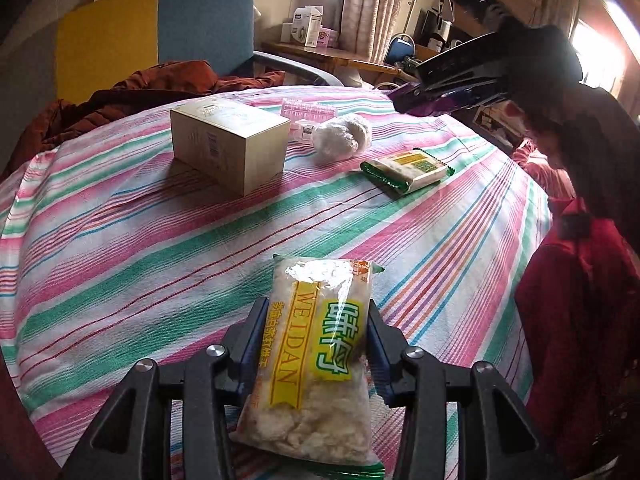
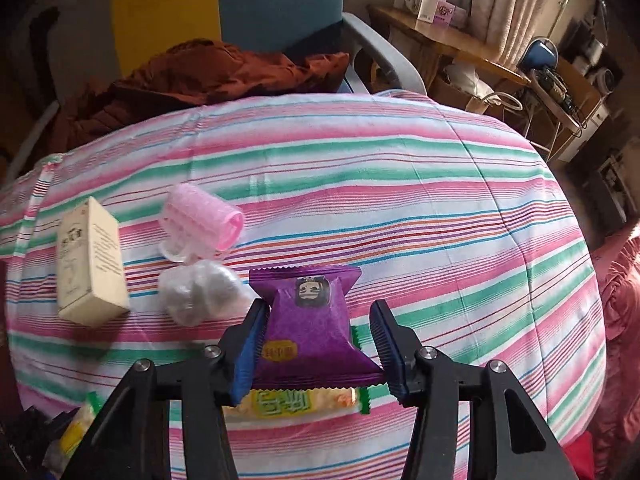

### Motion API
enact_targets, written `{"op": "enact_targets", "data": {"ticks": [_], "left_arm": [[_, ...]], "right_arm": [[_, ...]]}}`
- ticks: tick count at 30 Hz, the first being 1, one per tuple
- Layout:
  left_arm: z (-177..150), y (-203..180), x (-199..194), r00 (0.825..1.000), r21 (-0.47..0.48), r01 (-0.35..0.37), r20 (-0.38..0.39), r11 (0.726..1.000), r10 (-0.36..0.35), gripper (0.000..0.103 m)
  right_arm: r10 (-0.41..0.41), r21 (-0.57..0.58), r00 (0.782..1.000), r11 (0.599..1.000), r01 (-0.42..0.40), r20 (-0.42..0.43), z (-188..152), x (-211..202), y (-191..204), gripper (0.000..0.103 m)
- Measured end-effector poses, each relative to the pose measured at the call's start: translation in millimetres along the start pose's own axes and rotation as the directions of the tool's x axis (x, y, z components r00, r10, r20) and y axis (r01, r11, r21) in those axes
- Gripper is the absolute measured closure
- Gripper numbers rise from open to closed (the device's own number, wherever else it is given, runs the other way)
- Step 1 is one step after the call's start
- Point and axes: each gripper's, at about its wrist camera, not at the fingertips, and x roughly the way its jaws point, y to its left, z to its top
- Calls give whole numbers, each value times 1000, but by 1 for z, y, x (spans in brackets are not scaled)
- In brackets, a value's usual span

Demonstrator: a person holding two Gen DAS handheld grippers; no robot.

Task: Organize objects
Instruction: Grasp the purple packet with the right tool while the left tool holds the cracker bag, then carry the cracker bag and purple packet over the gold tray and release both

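glossy plastic snack pkt, striped cloth cover

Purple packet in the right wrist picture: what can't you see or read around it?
- purple packet: yellow label too blurred to read, right wrist view.
- green-edged packet: mostly hidden under it, same view.
- snack packet: lower end hidden behind left gripper and picture edge, left wrist view.

My two wrist views face steeply down, close above the striped bedspread; both include the cream box.
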Motion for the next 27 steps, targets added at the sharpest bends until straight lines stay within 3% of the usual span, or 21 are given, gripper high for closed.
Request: {"op": "enact_targets", "data": {"ticks": [6, 11, 18, 27], "left_arm": [[2, 6, -24, 1000, -57, -8, -11, 998, 8, 59], [1, 7, -69, 997, -72, -58, 50, 996, 62, 59], [-6, 25, -131, 975, -140, -164, 128, 977, 182, 59], [-27, 65, -182, 937, -252, -259, 169, 932, 306, 59]], "right_arm": [[85, -7, 990, 996, -85, 114, -18, -49, 48, 51], [155, -16, 978, 988, -154, 141, -35, -60, 82, 51], [272, -30, 953, 962, -270, 133, -64, -63, 127, 50], [419, -87, 899, 907, -411, 124, -85, -74, 195, 50]]}}
